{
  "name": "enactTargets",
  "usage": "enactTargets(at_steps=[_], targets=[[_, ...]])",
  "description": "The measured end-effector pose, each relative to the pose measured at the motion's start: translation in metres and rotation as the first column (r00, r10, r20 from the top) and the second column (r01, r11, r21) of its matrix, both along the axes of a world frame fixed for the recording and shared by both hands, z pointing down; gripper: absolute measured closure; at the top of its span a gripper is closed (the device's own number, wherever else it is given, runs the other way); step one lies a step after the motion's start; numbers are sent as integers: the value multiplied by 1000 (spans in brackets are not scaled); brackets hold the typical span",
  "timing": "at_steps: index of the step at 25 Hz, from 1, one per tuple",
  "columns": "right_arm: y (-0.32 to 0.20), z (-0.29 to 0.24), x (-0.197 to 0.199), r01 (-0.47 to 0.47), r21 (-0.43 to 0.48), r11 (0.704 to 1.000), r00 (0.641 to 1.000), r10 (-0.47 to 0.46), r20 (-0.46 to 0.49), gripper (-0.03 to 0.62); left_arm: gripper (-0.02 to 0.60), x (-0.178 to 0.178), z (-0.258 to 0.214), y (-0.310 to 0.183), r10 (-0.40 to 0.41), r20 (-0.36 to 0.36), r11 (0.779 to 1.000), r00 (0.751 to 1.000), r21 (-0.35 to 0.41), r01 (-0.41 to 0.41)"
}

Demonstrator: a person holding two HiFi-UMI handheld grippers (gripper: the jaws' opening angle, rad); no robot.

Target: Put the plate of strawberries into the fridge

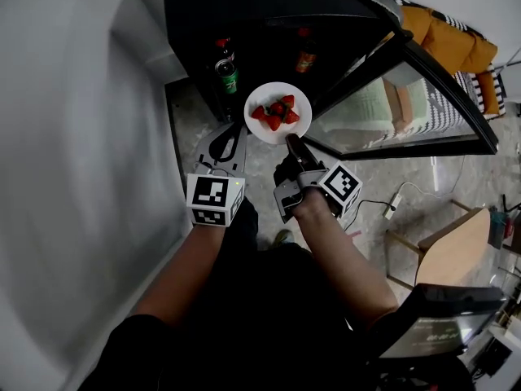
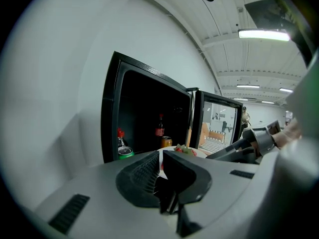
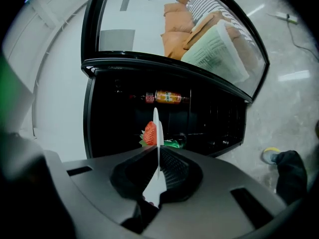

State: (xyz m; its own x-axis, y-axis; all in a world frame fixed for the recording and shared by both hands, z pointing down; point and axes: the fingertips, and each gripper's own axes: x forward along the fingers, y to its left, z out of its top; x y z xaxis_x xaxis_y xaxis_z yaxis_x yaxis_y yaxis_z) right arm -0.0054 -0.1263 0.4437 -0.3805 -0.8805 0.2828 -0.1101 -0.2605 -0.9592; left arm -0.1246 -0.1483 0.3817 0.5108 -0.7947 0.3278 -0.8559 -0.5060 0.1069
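Left gripper (image 1: 234,133): jaws together, nothing in them, idle just left of the plate, so it gives no support.

Risk 1: can (image 1: 226,77) and bottle (image 1: 221,51) stand at the left front of the fridge (image 1: 244,15). A plate swung in that side would likely knock them.

Risk 2: plate (image 1: 264,94) is held at the mouth of the fridge, not yet on a shelf. It is carried only by its near rim, so any wrist roll tips it and the strawberries (image 1: 277,112) slide off.

Plate: small, white, round, with a few red berries heaped in the middle, green tops showing. The right gripper view has it edge-on (image 3: 156,128).

Right gripper (image 1: 291,141): clamped on that rim. The bite looks shallow, so I'd expect slip if jolted.

Risk 3: open glass door (image 1: 407,104) is close on the right. The elbow or plate could clip it.
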Motion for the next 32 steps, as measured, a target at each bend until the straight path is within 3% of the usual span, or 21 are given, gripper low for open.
enactTargets(at_steps=[7, 12, 20, 32], targets=[[-23, 18, 1, -48, -14, 999, 999, 48, -11, 577, 575, -1, 16, -25, 40, -1, 999, 999, -15, -40], [-41, 33, 7, -16, -22, 1000, 1000, 16, -1, 577, 574, 6, 35, -39, 9, 12, 999, 1000, -38, -9], [-78, 66, 20, 43, -17, 999, 999, -43, -2, 577, 574, 19, 50, -73, -78, 36, 997, 996, 22, 77], [-103, 102, 24, 63, -17, 998, 997, -62, 36, 577, 575, 40, 79, -75, -93, 50, 995, 994, 25, 92]])
